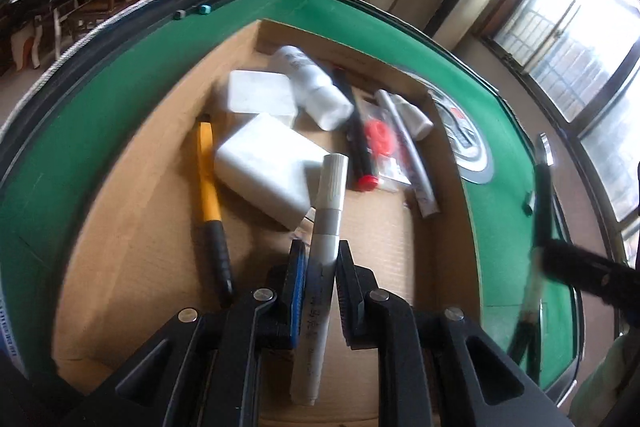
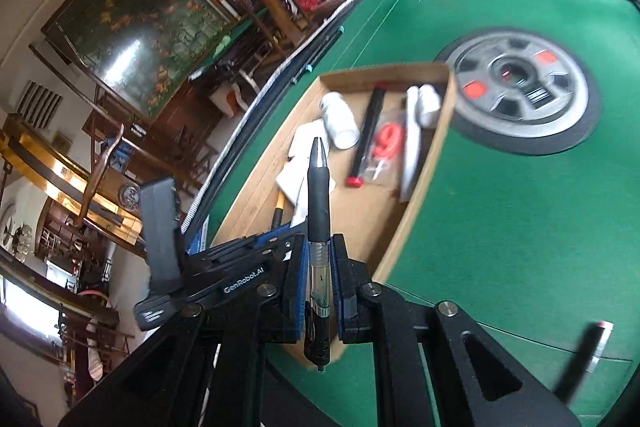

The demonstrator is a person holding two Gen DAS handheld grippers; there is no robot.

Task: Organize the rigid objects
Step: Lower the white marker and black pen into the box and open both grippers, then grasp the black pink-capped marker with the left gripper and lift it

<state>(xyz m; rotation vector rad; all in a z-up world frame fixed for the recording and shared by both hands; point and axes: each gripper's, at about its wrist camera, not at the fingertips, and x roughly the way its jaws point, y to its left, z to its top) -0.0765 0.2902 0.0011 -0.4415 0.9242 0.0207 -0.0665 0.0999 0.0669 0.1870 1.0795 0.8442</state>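
Note:
My left gripper (image 1: pixel 322 259) is shut on a white and grey marker (image 1: pixel 326 227) and holds it above the cardboard tray (image 1: pixel 120 195). The tray holds two white boxes (image 1: pixel 268 171), a white bottle (image 1: pixel 316 91), a yellow and black tool (image 1: pixel 210 195), a black marker with a red cap (image 1: pixel 362 147) and a silver pen (image 1: pixel 408 155). My right gripper (image 2: pixel 319 255) is shut on a black gel pen (image 2: pixel 319 211) with its tip pointing forward, above the near end of the tray (image 2: pixel 420 187). The left gripper's body (image 2: pixel 240 267) shows in the right wrist view.
The tray lies on a green felt mahjong table (image 1: pixel 40 163) with a round centre console (image 2: pixel 520 91). A dark pen (image 2: pixel 580 359) lies blurred on the felt at the near right. Two small pens (image 1: pixel 204 7) lie at the table's far edge. Chairs and furniture stand beyond.

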